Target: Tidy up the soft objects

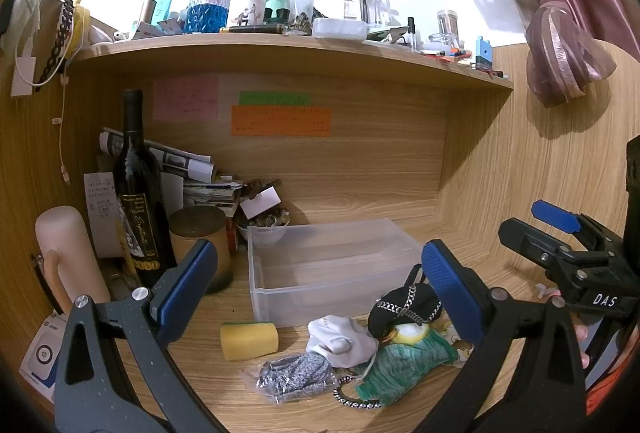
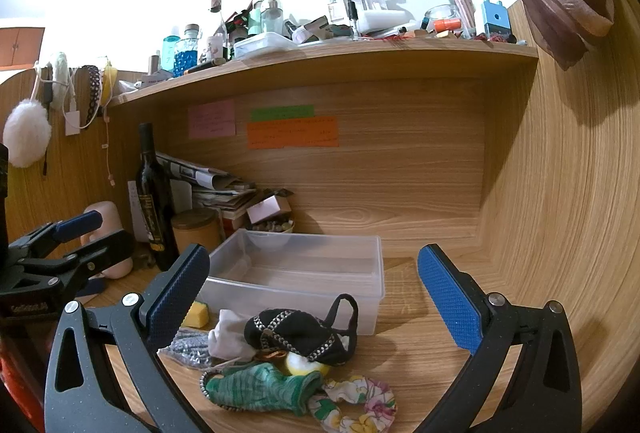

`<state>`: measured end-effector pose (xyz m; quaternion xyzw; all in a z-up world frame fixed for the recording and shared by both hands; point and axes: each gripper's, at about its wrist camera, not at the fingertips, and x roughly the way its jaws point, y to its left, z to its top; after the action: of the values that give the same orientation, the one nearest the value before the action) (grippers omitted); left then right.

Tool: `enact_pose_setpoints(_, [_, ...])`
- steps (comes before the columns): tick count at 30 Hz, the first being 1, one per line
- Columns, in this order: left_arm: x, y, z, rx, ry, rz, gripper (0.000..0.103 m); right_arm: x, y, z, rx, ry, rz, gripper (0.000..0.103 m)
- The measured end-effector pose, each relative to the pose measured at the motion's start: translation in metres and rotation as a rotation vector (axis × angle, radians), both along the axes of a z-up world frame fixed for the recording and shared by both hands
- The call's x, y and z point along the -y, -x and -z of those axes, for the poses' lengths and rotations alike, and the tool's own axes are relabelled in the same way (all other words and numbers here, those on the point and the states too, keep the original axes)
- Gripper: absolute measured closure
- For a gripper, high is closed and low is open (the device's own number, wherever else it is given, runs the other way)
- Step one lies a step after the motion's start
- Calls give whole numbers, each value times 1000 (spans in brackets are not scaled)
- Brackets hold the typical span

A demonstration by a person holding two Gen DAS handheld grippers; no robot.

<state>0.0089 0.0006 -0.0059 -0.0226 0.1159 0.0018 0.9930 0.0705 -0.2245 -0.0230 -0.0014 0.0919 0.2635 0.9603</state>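
A pile of soft things lies on the wooden desk in front of a clear plastic bin (image 1: pixel 328 265) (image 2: pixel 296 273): a yellow sponge (image 1: pixel 249 340) (image 2: pixel 196 314), a white cloth (image 1: pixel 340 339) (image 2: pixel 230 335), a black chain-trimmed piece (image 1: pixel 404 307) (image 2: pixel 300 333), a green knit sock (image 1: pixel 404 357) (image 2: pixel 260 387), a grey bagged item (image 1: pixel 294 373) (image 2: pixel 188 347) and a floral scrunchie (image 2: pixel 356 405). My left gripper (image 1: pixel 320 293) is open and empty above the pile. My right gripper (image 2: pixel 316 297) is open and empty above it; it also shows in the left wrist view (image 1: pixel 560 233).
A dark wine bottle (image 1: pixel 140 193) (image 2: pixel 154 201), a round wooden canister (image 1: pixel 200 233), a pale cylinder (image 1: pixel 66 257) and stacked papers (image 1: pixel 192 169) crowd the back left. A cluttered shelf (image 1: pixel 288 49) runs overhead. A wooden wall (image 2: pixel 560 193) closes the right side.
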Motion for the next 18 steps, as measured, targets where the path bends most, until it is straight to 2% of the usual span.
enact_pose_setpoints(18, [-2, 0, 2, 1, 0, 0, 0, -4, -2, 2, -10, 6, -11, 0])
